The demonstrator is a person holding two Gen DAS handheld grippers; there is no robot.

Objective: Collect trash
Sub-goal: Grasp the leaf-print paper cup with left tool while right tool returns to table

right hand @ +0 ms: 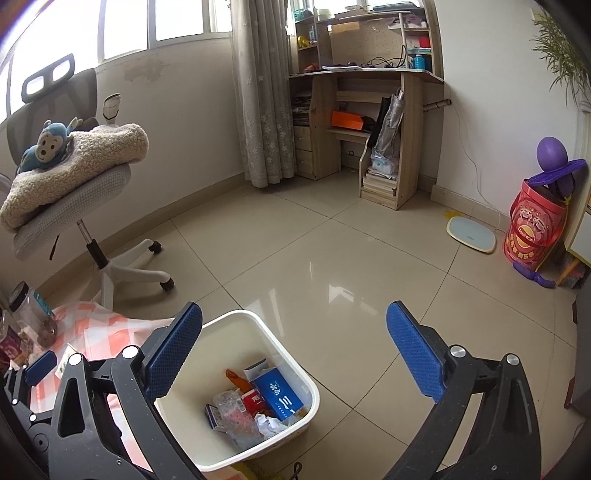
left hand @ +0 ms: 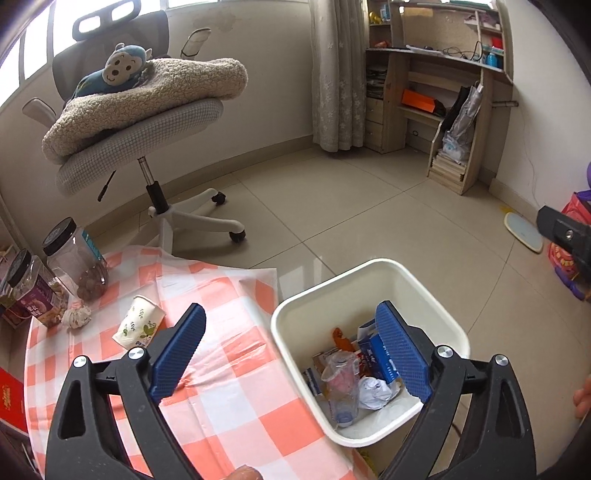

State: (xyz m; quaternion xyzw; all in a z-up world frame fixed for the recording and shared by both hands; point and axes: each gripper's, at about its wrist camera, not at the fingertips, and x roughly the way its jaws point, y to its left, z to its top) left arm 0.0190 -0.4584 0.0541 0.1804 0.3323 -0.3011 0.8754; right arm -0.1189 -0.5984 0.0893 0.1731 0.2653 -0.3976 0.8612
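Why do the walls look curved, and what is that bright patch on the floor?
Left wrist view: fisheye lens bows the wall and blacks the corners. Right wrist view: window light overexposes the panes and glares off the glossy floor tiles; both views stay sharp.

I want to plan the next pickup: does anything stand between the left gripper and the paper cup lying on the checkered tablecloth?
Nothing visible does. The left gripper is open and empty, and bare tablecloth lies between it and the tipped paper cup. The crumpled wad and jars lie beyond the cup.

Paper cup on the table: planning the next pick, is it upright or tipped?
Tipped: the paper cup lies on its side on the checked tablecloth.
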